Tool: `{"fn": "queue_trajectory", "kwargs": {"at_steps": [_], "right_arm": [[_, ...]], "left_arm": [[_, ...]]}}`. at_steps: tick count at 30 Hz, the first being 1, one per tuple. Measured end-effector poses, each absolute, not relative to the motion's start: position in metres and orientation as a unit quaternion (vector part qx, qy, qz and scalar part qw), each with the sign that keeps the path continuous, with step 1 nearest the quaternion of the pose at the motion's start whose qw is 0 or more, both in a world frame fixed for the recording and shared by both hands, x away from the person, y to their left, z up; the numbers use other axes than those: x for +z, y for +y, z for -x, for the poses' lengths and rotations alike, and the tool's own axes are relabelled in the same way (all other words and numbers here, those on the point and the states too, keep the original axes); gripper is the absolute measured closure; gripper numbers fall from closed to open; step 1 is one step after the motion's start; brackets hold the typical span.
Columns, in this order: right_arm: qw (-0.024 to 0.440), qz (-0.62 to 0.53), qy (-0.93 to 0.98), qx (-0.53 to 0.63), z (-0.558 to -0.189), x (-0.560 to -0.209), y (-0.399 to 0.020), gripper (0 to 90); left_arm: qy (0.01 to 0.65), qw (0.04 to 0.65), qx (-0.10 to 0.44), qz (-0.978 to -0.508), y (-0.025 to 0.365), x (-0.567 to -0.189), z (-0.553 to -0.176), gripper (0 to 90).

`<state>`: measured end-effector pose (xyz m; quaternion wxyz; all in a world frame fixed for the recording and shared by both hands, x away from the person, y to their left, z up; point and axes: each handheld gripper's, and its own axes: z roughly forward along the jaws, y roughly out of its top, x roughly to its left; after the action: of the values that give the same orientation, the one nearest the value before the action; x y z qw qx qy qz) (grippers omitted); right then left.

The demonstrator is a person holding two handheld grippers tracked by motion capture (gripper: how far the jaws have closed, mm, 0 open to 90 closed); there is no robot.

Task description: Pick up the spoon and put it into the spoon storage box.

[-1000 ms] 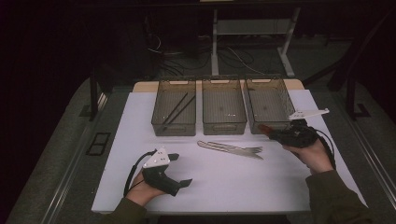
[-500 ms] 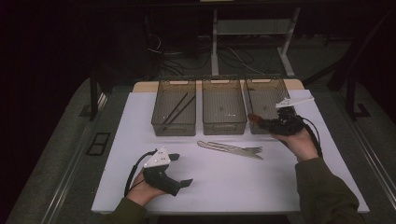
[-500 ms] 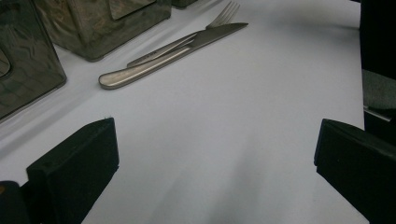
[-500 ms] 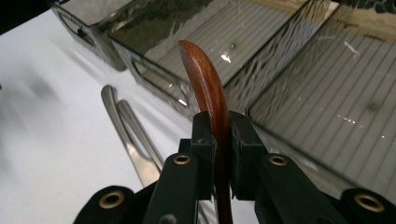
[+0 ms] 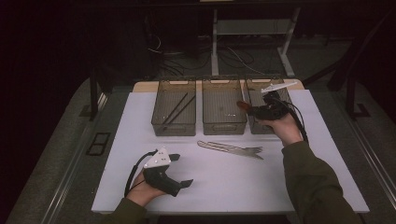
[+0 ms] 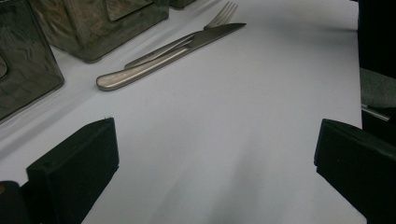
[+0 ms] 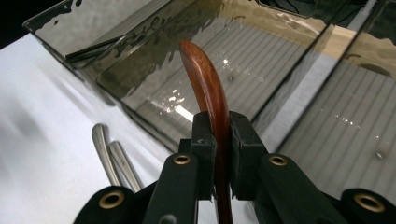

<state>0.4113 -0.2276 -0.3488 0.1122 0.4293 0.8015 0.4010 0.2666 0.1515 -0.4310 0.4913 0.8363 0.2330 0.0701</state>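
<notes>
I see the white table (image 5: pixel 299 186) first, and I place everything else against the middle bin (image 5: pixel 223 106) of three smoky clear bins ranged along the table's far edge. The left bin (image 5: pixel 174 107) sits just beside it on one side and holds a pair of dark chopsticks (image 5: pixel 179 107) lying slantwise; the right bin (image 5: pixel 268 105) sits just beside it on the other. My right gripper (image 5: pixel 250 109) hangs over the gap between the middle bin and the right bin, its jaws clamped tight on a reddish-brown wooden utensil (image 7: pixel 208 88), whose curved end rises past the jaws and over the middle bin's near corner in the right gripper view. On the table in front of the middle bin, a little toward the right bin, lie a steel knife (image 6: pixel 163 58) and a fork (image 6: pixel 222 14), side by side and touching. My left gripper (image 5: pixel 180 170) rests near the table's front edge, well apart from the middle bin and to the left of it, jaws spread wide with nothing but bare table between them.
</notes>
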Motion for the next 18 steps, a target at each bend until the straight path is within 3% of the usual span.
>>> {"fn": "queue_trajectory", "kwargs": {"at_steps": [18], "right_arm": [[0.121,-0.438,0.802,0.388,-0.462,-0.341,-0.175,82.1]], "left_arm": [[0.233,0.500,0.068,-0.831,0.152,-0.430,-0.266,0.0]]}}
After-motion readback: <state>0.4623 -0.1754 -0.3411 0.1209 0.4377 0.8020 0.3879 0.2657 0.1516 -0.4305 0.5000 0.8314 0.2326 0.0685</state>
